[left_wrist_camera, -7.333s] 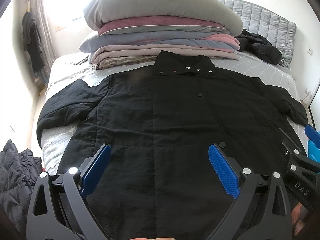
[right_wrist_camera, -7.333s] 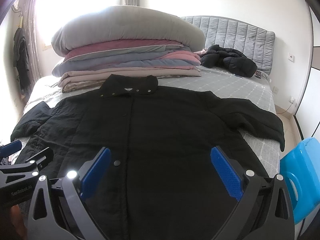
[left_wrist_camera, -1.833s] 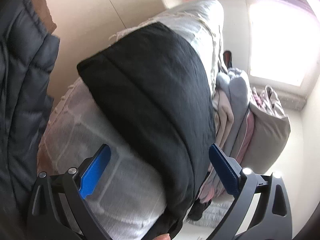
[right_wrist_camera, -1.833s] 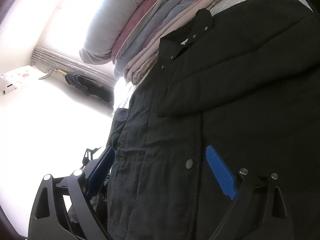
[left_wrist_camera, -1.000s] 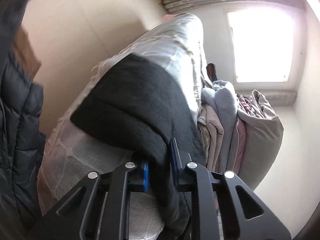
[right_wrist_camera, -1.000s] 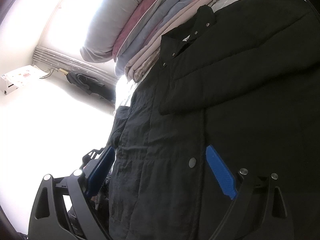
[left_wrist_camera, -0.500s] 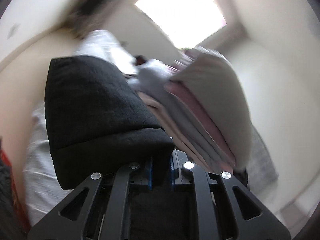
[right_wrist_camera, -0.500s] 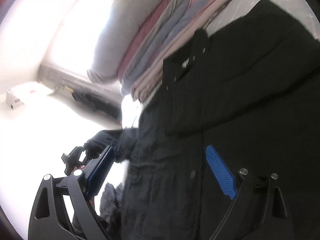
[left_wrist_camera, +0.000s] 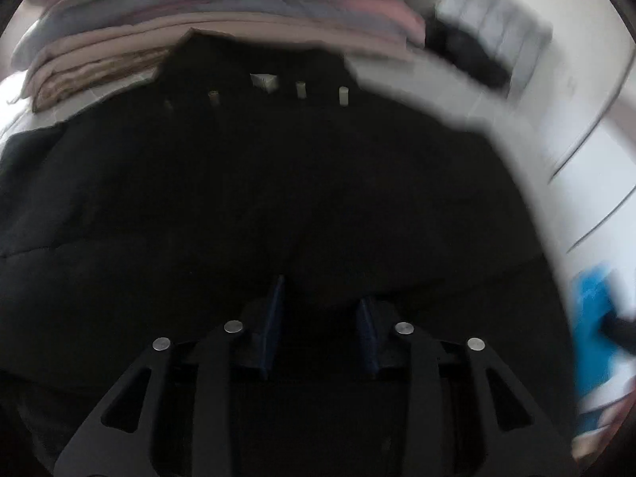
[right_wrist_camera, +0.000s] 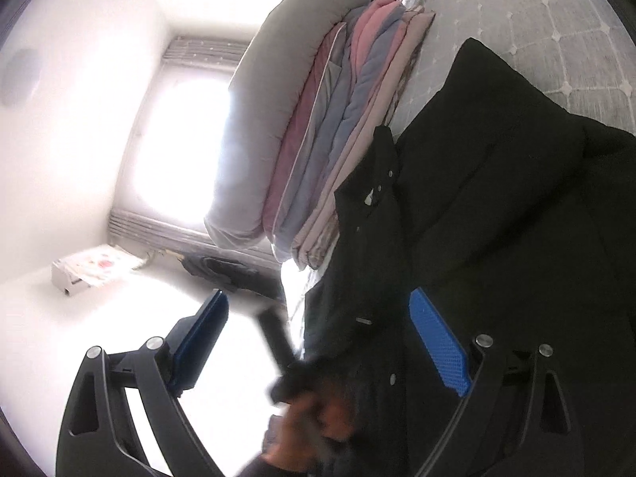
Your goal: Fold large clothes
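A large black snap-front coat (left_wrist_camera: 278, 183) lies on the bed with its collar toward a stack of quilts. My left gripper (left_wrist_camera: 320, 310) is shut on a thick fold of the coat's sleeve and holds it over the coat's front; the view is blurred. In the right wrist view the coat (right_wrist_camera: 497, 206) fills the right side, with its other sleeve folded across the chest. My right gripper (right_wrist_camera: 318, 342) is open and empty, tilted, beside the coat's front. The hand with the left gripper (right_wrist_camera: 302, 401) shows blurred between its fingers.
A stack of folded quilts under a grey pillow (right_wrist_camera: 302, 127) lies at the head of the bed. A dark jacket (left_wrist_camera: 465, 53) lies by the grey headboard. The grey checked bedspread (right_wrist_camera: 556, 31) shows beyond the coat. A blue chair (left_wrist_camera: 596, 318) stands at the right.
My left gripper closed on the left sleeve at the bed's side and carried it up and over onto the coat's front. My right gripper stayed open and tilted further.
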The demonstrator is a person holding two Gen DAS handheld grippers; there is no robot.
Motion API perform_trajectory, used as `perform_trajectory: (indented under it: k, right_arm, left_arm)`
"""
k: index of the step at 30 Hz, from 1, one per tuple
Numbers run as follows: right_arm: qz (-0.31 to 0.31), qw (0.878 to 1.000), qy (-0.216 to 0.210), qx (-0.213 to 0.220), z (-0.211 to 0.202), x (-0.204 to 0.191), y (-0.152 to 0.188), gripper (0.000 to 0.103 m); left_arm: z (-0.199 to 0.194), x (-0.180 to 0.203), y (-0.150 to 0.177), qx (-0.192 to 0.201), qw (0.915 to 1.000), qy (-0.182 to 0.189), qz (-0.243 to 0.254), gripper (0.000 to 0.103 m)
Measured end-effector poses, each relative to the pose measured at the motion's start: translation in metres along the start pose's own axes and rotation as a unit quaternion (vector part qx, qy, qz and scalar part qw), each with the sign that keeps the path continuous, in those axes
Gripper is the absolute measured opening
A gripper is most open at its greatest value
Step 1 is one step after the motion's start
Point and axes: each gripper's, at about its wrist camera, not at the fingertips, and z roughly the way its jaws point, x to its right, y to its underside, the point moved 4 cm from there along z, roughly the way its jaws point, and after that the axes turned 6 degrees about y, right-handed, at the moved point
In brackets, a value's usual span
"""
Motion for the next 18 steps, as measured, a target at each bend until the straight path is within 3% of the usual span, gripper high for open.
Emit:
perform_trajectory:
  k: [2,4,7,9,11,14,17,18]
  right_arm:
    - [0.006,1.000,-0.007,0.000,-0.003,0.000,-0.001,0.089]
    - [0.010,1.000,-0.015,-0.003,-0.003,-0.002,0.000,0.089]
    - [0.013,1.000,-0.024,-0.008,-0.002,-0.005,0.006,0.089]
    - [0.010,1.000,-0.026,-0.008,-0.001,-0.007,0.004,0.089]
    - [0.010,1.000,-0.023,-0.008,0.003,-0.007,0.002,0.089]
    - [0.016,1.000,-0.018,-0.012,0.007,-0.001,0.003,0.089]
    - [0.020,1.000,-0.012,-0.015,0.010,0.004,0.005,0.089]
    - [0.022,1.000,-0.011,-0.016,0.011,0.004,0.004,0.089]
  left_arm:
    - [-0.007,0.015,0.004,0.018,0.9985,-0.023,0.047,0.049]
    - [-0.017,0.025,0.003,0.019,0.9974,-0.020,0.067,0.051]
    - [-0.050,0.046,0.001,0.073,0.9941,-0.001,0.080,0.053]
    - [-0.068,0.055,-0.006,0.117,0.9902,0.030,0.069,0.066]
    - [-0.071,0.058,-0.014,0.130,0.9888,0.057,0.047,0.070]
    - [-0.045,0.058,-0.022,0.108,0.9907,0.082,0.014,0.070]
    - [0.012,0.044,-0.021,0.026,0.9975,0.065,-0.014,0.070]
    - [0.020,0.049,-0.015,0.025,0.9986,0.044,0.012,0.071]
